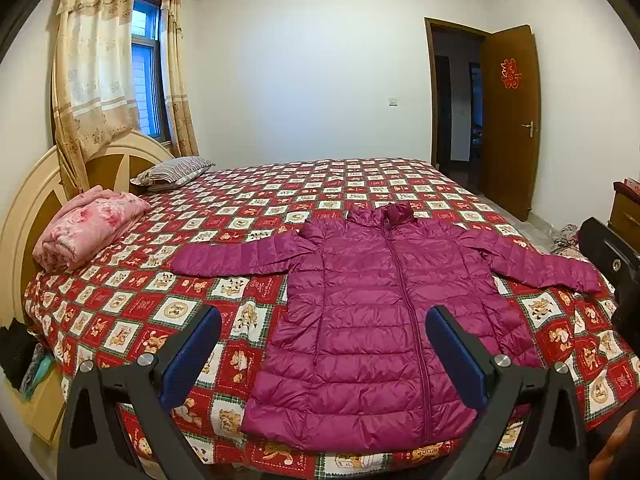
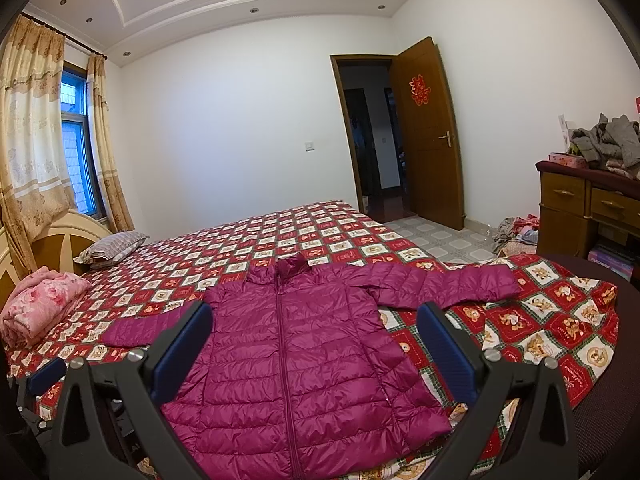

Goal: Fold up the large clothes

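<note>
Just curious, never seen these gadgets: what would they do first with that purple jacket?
Probably bring the left gripper to the outstretched sleeve and fold it across the jacket. It lies flat and zipped, sleeves spread, and both grippers are open and empty.

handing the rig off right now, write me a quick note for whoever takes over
Left gripper: open, holding nothing, above the near hem of the jacket.
Right gripper: open, holding nothing, above the jacket's front.
Jacket: purple puffer, zipped, lying flat and face up on the bed, collar away from you, both sleeves spread out to the sides.
Done: jacket laid out; no fold made yet.
Left: fold in the sleeves, then fold the body.
Also on the bed: a folded pink blanket and a pillow by the headboard, apart from the jacket.
</note>
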`<state>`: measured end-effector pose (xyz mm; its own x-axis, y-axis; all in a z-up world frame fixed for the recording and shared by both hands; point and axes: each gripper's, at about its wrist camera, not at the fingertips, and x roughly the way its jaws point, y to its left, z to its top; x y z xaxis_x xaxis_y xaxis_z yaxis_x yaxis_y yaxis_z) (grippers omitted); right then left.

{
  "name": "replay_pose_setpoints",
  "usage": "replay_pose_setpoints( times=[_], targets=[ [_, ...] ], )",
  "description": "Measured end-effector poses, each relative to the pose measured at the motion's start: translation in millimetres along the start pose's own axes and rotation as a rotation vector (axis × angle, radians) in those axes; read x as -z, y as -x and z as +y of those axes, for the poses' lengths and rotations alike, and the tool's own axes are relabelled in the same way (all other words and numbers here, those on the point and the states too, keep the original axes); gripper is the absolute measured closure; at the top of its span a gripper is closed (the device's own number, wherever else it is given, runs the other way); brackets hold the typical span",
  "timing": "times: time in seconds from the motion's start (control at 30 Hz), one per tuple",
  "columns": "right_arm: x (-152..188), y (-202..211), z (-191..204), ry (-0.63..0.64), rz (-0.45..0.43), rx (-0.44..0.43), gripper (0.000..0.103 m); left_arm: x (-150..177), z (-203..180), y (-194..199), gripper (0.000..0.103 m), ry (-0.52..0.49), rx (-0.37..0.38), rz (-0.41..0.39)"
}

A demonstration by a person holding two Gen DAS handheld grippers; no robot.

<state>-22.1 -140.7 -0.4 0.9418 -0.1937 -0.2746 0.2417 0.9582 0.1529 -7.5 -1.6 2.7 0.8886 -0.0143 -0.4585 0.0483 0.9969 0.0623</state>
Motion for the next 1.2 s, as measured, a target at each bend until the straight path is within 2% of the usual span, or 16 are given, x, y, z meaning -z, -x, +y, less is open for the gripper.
replay_pose_setpoints(
  times=[1.2],
  targets=[
    [-0.4, 2.9, -2.2, -0.007, -0.007, 0.004, 0.000, 0.7, 1.6, 0.8, 0.001, 0.000, 0.002, -0.004]
  ],
)
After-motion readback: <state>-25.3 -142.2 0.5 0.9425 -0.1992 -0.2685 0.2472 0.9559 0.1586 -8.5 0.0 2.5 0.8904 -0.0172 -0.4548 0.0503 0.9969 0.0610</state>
